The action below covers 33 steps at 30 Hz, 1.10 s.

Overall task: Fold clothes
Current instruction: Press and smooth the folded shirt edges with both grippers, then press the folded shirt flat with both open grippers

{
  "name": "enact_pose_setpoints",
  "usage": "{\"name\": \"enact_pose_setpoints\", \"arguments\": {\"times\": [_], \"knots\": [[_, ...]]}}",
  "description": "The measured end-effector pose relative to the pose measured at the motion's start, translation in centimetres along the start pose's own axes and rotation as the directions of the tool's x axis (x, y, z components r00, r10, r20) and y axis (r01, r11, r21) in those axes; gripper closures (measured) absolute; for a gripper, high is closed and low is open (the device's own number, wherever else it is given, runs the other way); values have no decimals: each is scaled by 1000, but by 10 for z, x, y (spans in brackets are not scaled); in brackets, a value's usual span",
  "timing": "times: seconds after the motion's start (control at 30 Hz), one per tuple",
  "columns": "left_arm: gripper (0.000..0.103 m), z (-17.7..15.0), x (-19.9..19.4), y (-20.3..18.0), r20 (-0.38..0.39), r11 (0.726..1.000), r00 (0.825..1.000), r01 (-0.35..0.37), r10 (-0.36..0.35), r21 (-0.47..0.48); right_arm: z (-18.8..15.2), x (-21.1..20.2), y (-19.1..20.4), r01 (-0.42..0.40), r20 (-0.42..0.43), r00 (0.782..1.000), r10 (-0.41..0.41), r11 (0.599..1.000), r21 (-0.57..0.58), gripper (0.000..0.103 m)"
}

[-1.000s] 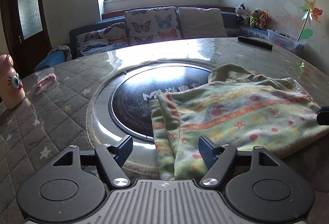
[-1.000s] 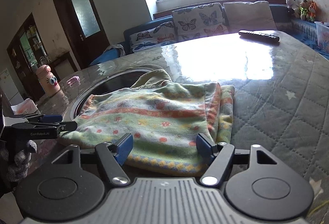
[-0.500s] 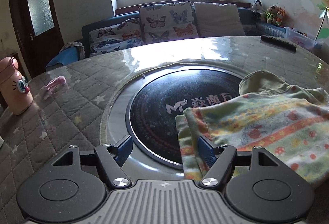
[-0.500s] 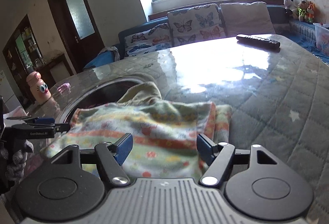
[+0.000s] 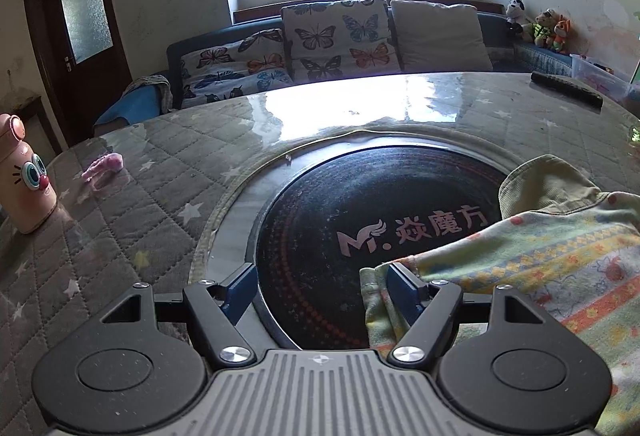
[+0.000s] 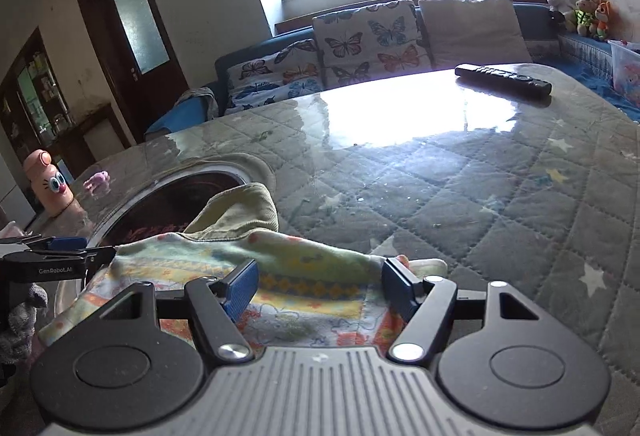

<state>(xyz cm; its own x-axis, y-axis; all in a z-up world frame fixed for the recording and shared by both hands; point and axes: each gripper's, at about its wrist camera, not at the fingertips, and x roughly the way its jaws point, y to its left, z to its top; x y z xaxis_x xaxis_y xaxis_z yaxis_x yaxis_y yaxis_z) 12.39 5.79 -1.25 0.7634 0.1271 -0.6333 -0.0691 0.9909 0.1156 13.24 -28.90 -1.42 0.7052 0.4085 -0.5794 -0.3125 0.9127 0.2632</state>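
Note:
A folded patterned garment [image 5: 540, 268], green and yellow with orange stripes, lies on the round table, partly over the black hotplate [image 5: 360, 220]. It also shows in the right wrist view [image 6: 280, 276]. An olive collar part [image 6: 236, 212] sticks out at its far edge. My left gripper [image 5: 320, 286] is open, over the hotplate, with the garment's left edge at its right finger. My right gripper [image 6: 320, 282] is open, low over the garment's near right part. The left gripper shows at the left in the right wrist view [image 6: 60, 256].
The table has a grey quilted cover [image 6: 480, 196] under glass. A pink cartoon bottle [image 5: 24, 176] and a small pink item [image 5: 104, 164] stand at the left. A black remote [image 6: 504, 80] lies at the far right. A sofa with butterfly cushions [image 5: 340, 36] is behind.
Both grippers have moved: the left has shifted left, off the garment, so the hotplate fills its view. The right has come lower and closer over the garment. Both stay open.

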Motion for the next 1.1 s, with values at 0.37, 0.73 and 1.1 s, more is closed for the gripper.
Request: {"name": "enact_pose_setpoints", "arguments": {"times": [0.37, 0.73, 1.1], "knots": [[24, 3, -3, 0, -2, 1000, 1000, -13, 13, -14, 0, -10, 8, 10, 30, 1000, -10, 1000, -29, 20], [0, -5, -28, -7, 33, 1000, 999, 23, -23, -4, -19, -35, 18, 53, 69, 996, -50, 998, -43, 5], [0, -15, -46, -5, 51, 998, 998, 50, -48, -38, -32, -54, 26, 93, 104, 991, -89, 995, -30, 0]]}}
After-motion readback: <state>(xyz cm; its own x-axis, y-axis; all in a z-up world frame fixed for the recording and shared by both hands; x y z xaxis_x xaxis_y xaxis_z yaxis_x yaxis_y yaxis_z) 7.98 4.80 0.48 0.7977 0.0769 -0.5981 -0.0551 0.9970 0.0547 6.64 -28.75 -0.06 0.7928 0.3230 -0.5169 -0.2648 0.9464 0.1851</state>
